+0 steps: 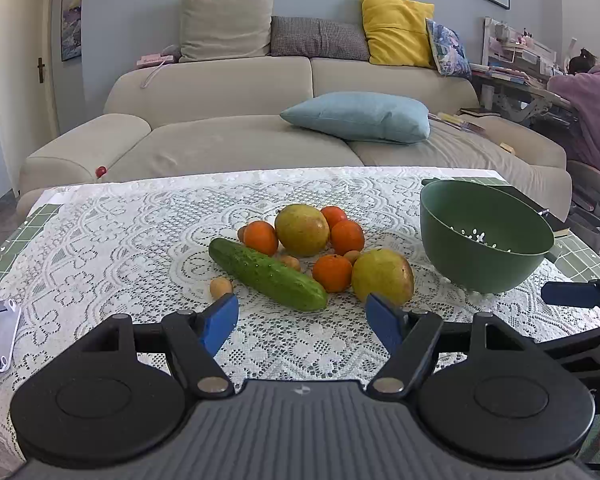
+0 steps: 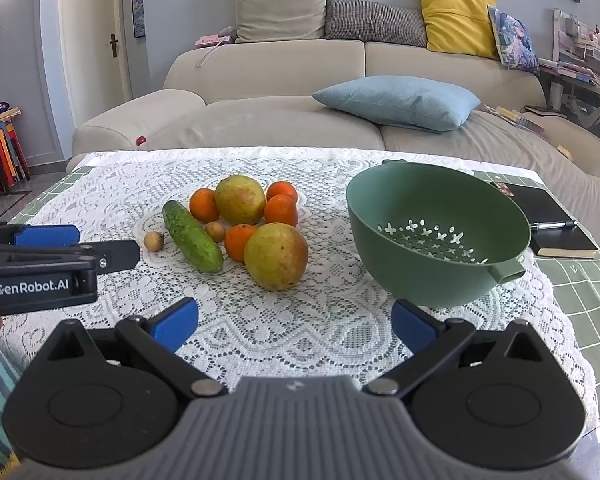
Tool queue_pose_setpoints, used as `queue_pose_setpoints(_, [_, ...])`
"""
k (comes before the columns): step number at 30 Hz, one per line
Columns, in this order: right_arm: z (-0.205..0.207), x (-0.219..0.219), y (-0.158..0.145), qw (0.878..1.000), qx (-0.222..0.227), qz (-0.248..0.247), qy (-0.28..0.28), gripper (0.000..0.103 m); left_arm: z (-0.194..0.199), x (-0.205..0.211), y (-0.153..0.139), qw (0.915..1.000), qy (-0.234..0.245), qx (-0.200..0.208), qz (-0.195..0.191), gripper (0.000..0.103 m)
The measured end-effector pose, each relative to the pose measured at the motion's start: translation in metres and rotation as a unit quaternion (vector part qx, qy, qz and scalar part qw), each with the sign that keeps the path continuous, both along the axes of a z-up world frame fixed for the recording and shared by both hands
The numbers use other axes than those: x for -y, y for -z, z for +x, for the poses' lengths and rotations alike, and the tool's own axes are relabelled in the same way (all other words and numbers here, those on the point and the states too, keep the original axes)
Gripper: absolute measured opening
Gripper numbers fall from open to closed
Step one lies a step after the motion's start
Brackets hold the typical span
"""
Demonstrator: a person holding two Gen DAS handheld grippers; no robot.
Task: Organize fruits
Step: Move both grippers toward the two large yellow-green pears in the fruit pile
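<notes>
My left gripper (image 1: pixel 302 316) has a ribbed grey housing along the bottom of the frame, two round black discs, black linkage arms with silver pivot pins and blue fingertip pads (image 1: pixel 220 322). My right gripper (image 2: pixel 295 322) is built alike. At centre left of the right wrist view, the left unit's black side reads "GenRobot.AI" in white.

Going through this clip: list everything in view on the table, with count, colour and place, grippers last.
Perforated green plastic colander: one, green, right side of table, empty.
Large round yellow-green fruits: two, yellow-green with reddish blush, centre cluster.
Small oranges: four, orange, around the big fruits.
Bumpy green cucumber: one, green, left of cluster.
Small tan round fruits: at least four, tan, scattered near the cucumber.
White lace tablecloth: one, white, covering table.
Black notebook with pen: one, black, far right.
Left gripper: open, empty.
Right gripper: open, empty.
</notes>
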State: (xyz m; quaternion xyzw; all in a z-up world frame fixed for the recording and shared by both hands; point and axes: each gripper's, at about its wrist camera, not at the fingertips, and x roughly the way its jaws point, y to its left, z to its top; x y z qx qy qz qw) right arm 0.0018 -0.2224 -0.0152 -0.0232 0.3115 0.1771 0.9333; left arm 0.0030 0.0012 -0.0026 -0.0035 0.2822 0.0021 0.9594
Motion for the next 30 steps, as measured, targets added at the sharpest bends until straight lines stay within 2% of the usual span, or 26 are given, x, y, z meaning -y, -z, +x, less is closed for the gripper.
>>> queue_pose_setpoints(14, [0.004, -0.001, 0.004, 1.000, -0.001, 0.004, 0.001, 0.099, 0.001, -0.004, 0.002, 0.9998, -0.003, -0.015, -0.015, 0.086])
queue_pose_setpoints(19, [0.008, 0.000, 0.008, 1.000, 0.009, 0.016, -0.001, 0.099, 0.005, -0.005, 0.002, 0.9998, -0.004, -0.015, -0.008, 0.086])
queue_pose_setpoints(22, [0.015, -0.002, 0.010, 1.000, 0.008, 0.028, 0.001, 0.099, 0.007, -0.006, -0.002, 0.9999, -0.005, 0.015, -0.001, 0.086])
queue_pose_setpoints(26, [0.025, -0.007, 0.011, 0.999, 0.012, 0.032, -0.001, 0.099, 0.016, -0.010, -0.004, 0.9996, -0.008, 0.027, 0.006, 0.086])
queue_pose_setpoints(30, [0.034, -0.017, 0.014, 0.999, 0.024, 0.025, -0.014, 0.086, 0.024, -0.015, 0.000, 0.9996, -0.007, 0.012, 0.023, 0.084])
